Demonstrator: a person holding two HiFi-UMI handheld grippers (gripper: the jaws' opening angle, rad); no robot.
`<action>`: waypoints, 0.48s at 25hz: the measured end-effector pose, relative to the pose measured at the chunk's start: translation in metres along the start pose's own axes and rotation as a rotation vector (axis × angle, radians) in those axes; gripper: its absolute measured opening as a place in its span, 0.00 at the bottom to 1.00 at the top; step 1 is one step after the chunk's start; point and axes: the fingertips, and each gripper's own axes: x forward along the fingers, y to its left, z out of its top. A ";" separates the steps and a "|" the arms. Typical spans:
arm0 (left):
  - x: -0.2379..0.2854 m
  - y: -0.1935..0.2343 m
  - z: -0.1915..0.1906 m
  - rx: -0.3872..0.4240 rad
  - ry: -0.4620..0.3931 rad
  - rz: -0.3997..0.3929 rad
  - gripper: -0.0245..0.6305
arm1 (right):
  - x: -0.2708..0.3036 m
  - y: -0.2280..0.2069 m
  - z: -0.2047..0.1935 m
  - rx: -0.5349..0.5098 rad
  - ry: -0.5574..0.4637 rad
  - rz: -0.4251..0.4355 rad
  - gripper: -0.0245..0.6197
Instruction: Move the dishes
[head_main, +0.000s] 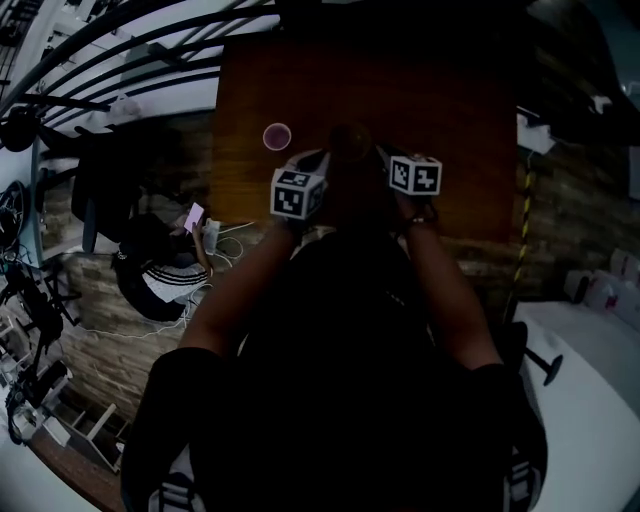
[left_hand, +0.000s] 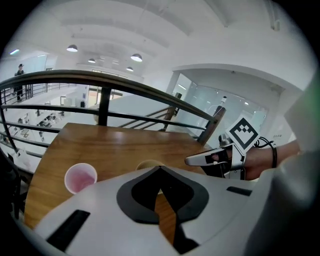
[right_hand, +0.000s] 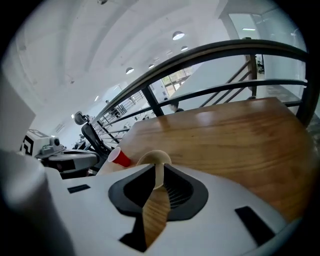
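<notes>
Judging by the layout, nothing is moved yet: the red plastic cup and tan paper cup stand on the brown wooden counter, the tan one just beyond the left hand-held gripper, closed and empty, and the right hand-held gripper, barely parted, also empty.

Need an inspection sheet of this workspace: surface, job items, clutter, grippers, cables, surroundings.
Surface: wooden table, holds only two cups.
Job's things: red cup upright, towards the table's left; tan cup upright, just ahead of both grippers.
Clutter: nothing seen on the table.
Grippers: left gripper jaws meet at the tips, empty; right gripper jaws slightly apart, tan cup visible through the gap, apparently not clasped.
Cables: white leads on the floor left of the table.
Surroundings: dark railing behind the table; seated person beside the leads.
</notes>
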 end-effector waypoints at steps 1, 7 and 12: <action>0.001 -0.006 0.002 0.020 0.002 -0.021 0.03 | -0.009 -0.001 -0.002 0.002 -0.017 -0.019 0.13; 0.016 -0.062 0.005 0.119 0.026 -0.142 0.03 | -0.066 -0.020 -0.025 0.048 -0.089 -0.103 0.05; 0.030 -0.120 0.001 0.208 0.056 -0.246 0.03 | -0.115 -0.049 -0.058 0.132 -0.145 -0.181 0.05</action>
